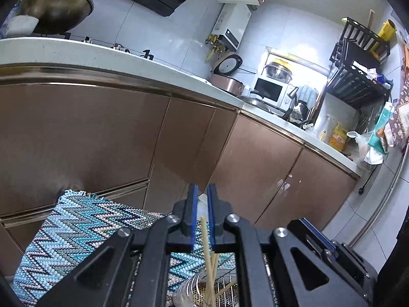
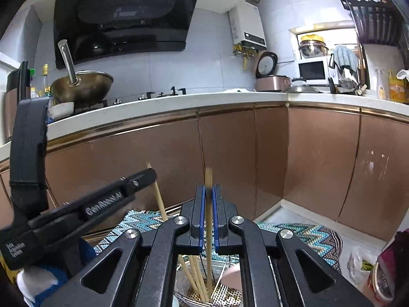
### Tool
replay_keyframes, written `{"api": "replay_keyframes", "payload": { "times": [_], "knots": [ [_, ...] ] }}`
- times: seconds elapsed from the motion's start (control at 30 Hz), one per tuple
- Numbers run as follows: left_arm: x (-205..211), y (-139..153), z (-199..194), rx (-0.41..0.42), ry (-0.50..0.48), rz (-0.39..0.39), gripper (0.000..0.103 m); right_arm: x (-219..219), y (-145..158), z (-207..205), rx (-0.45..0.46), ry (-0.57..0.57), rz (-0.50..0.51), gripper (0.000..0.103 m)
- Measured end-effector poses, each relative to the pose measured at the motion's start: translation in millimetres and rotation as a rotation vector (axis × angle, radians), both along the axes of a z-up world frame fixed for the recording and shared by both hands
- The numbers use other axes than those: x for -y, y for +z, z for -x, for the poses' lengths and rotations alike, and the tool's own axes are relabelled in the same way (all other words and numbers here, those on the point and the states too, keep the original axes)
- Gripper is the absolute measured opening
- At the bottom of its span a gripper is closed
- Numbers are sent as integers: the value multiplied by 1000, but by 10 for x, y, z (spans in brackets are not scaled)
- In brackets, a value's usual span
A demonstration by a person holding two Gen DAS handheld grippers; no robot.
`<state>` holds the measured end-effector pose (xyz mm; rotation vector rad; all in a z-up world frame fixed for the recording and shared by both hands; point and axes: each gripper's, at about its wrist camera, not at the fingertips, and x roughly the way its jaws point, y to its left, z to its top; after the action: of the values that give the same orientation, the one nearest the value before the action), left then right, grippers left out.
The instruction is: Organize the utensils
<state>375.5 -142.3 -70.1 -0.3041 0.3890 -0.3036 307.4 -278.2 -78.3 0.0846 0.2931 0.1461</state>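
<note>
My right gripper [image 2: 209, 192] is shut on a bamboo chopstick [image 2: 209, 176] that stands upright between its blue pads, its lower end down in a perforated metal utensil holder [image 2: 225, 295] with several other chopsticks [image 2: 194, 273]. My left gripper [image 1: 201, 192] has its jaws a narrow gap apart; a chopstick [image 1: 205, 232] stands in that gap but the pads do not touch it. In the right wrist view the left gripper [image 2: 150, 172] appears at the left beside a leaning chopstick [image 2: 157, 192]. The holder [image 1: 217, 291] also shows in the left wrist view.
A blue zigzag woven mat [image 1: 76, 230] lies under the holder and shows in the right wrist view [image 2: 306, 232]. Brown cabinet doors [image 2: 153, 158] and a white counter [image 2: 179, 102] stand ahead. A wok [image 2: 81, 87] sits on the stove. A plastic bag [image 2: 358, 263] lies at the lower right.
</note>
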Motion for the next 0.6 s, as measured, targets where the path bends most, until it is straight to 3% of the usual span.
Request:
{"api": "replay_keyframes", "payload": {
  "times": [0.07,0.27,0.43,0.6],
  "knots": [
    [-38,61,71,5,-3,0,23,1,27,55,2,-8,0,11],
    [-182,329,397,39,-2,-5,24,-25,224,310,31,-27,1,23],
    [-361,618,749,62,9,-3,33,-75,459,628,72,-42,1,43],
    [-531,857,1134,80,26,-15,36,-138,680,985,110,-58,4,62]
  ]
}}
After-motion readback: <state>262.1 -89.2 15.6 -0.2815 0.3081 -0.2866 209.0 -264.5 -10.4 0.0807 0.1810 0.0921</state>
